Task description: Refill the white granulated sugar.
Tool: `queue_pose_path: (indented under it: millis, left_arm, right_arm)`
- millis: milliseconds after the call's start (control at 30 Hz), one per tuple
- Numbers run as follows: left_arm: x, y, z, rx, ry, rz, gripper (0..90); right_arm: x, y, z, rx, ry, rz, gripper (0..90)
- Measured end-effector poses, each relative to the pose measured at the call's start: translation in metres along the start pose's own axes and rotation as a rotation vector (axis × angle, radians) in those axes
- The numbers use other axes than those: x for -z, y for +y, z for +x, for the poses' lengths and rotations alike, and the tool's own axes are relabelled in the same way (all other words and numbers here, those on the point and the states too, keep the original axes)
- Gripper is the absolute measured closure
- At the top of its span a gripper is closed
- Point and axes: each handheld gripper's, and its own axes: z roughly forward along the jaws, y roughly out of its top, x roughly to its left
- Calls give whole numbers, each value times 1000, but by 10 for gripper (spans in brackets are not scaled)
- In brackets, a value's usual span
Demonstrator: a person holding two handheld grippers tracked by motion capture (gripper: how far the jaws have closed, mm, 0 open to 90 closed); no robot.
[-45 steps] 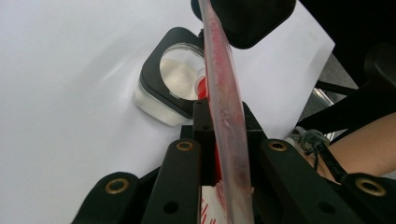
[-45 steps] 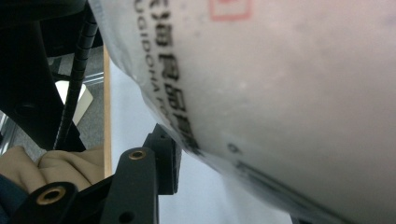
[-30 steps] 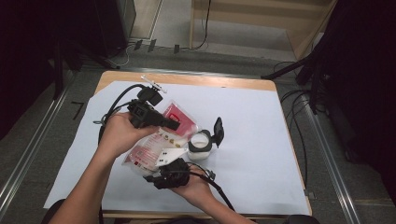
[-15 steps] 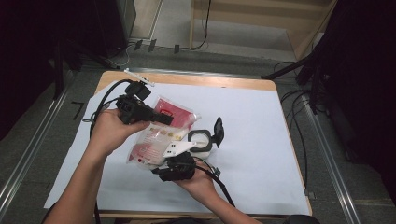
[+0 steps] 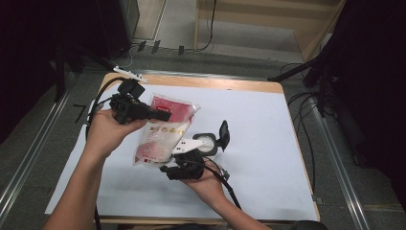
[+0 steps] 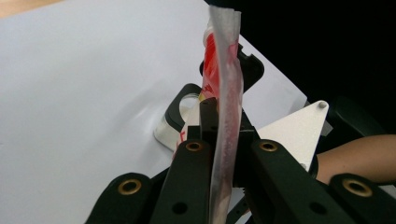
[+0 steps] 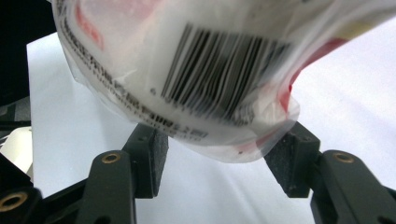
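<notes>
- Two grippers work one red-and-white pouch (image 5: 163, 128), lifted off the white paper sheet (image 5: 268, 124) that covers the wooden table (image 5: 210, 82)
- left gripper (image 5: 162, 115) held in the left hand (image 5: 107, 129), jaws pointing right in the high view, clamped on the pouch's upper sealed edge
- left gripper view: the two black jaws pressed together on the pouch (image 6: 223, 116), seen edge-on, its clear seam running straight up between them
- right gripper (image 5: 165, 168) held in the right hand (image 5: 206, 182), low at the near side of the table, just under the pouch's bottom end
- right gripper view: jaws spread wide apart, foam pads (image 7: 156, 156) on either side of the pouch (image 7: 196, 70); whether a pad touches the film can't be told
- barcode (image 7: 219, 74) and small print on the pouch's white underside, red showing at its edges, picture blurred
- grey three-cornered plate (image 5: 187, 144) of the right gripper overlaps the pouch's lower right corner in the high view
- small clear jar (image 5: 206, 143) with a black flip lid (image 5: 223, 134) standing open sits on the paper just right of the pouch, also showing behind the pouch in the left gripper view (image 6: 184, 112)
- black cables (image 5: 103, 93) trail from the left gripper over the table's far left corner
</notes>
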Motion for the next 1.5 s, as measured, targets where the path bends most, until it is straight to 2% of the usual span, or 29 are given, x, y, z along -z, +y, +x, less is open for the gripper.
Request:
queue_pose_path:
  millis: [367, 467, 600, 700, 833, 933, 1000, 1133, 1333, 1367, 1467, 1500]
  left_arm:
    - [12, -2, 10, 26, 19, -64, 898]
    - [13, -3, 11, 36, 37, -75, 898]
    - [10, -3, 16, 40, 65, -70, 898]
    - [10, -2, 17, 34, 69, -62, 898]
    - [4, -2, 25, 36, 128, -54, 898]
    - [2, -4, 34, 53, 150, -74, 898]
    - [0, -4, 40, 59, 161, -104, 899]
    - [-5, -3, 45, 56, 146, -137, 899]
    - [-20, -5, 57, 47, 151, -112, 898]
    - [-23, -6, 60, 43, 163, -100, 897]
    - [-27, -10, 67, 52, 176, -75, 894]
    - [-28, -12, 70, 59, 166, -82, 891]
  right_arm:
    - [7, 5, -4, -19, 8, -12, 453]
    - [8, 6, -7, -31, 8, -15, 460]
    - [9, 5, -8, -50, 0, -3, 466]
    - [9, 5, -9, -52, 4, -3, 480]
    - [13, 6, -9, -54, 11, -23, 481]
    - [15, 6, -7, -57, 11, -23, 481]
    - [15, 6, -8, -51, 10, -20, 482]
    - [17, 5, -8, -54, 9, -16, 483]
    - [19, 5, -8, -61, 5, -9, 484]
    - [20, 5, -8, -58, 6, -8, 484]
    - [20, 5, -8, -55, 13, -1, 486]
    - [20, 5, -8, -56, 15, 0, 486]
